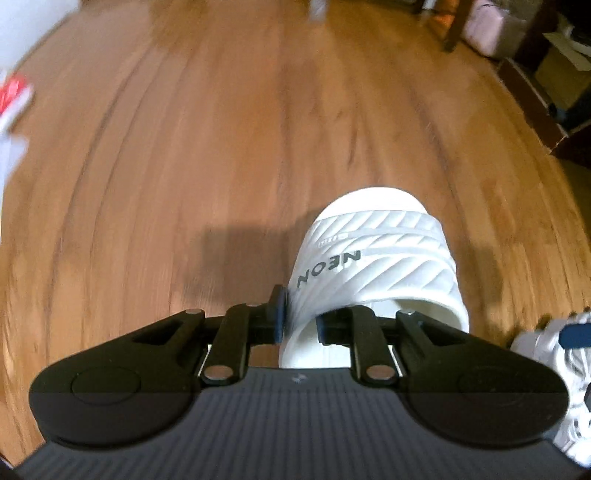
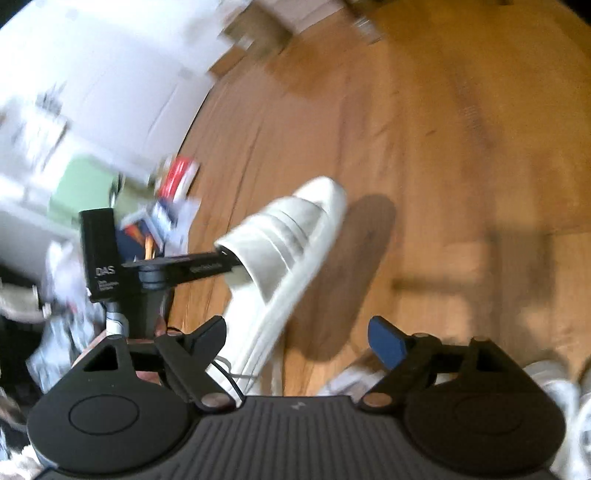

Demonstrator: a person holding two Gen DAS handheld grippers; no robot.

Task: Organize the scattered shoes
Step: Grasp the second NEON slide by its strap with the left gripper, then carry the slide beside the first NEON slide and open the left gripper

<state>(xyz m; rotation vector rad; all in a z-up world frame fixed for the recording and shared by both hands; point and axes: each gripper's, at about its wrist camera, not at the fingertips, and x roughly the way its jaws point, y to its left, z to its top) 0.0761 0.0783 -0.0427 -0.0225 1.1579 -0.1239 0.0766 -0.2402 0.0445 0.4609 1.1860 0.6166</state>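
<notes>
My left gripper (image 1: 300,320) is shut on the strap of a white slide sandal (image 1: 373,258) marked NEON and holds it above the wooden floor (image 1: 221,147). In the right wrist view the same sandal (image 2: 284,251) hangs tilted from the left gripper (image 2: 225,260), which reaches in from the left. My right gripper (image 2: 299,339) is open and empty, just below and beside the sandal's heel. A white sneaker (image 1: 554,350) lies at the lower right of the left wrist view; white shoes (image 2: 554,391) also show at the lower right of the right wrist view.
A white wall or cabinet (image 2: 110,74) stands at the left, with red and blue packets (image 2: 173,199) and clutter on the floor below it. Cardboard boxes (image 1: 561,74) and furniture legs (image 1: 454,26) line the far right. The frames are blurred by motion.
</notes>
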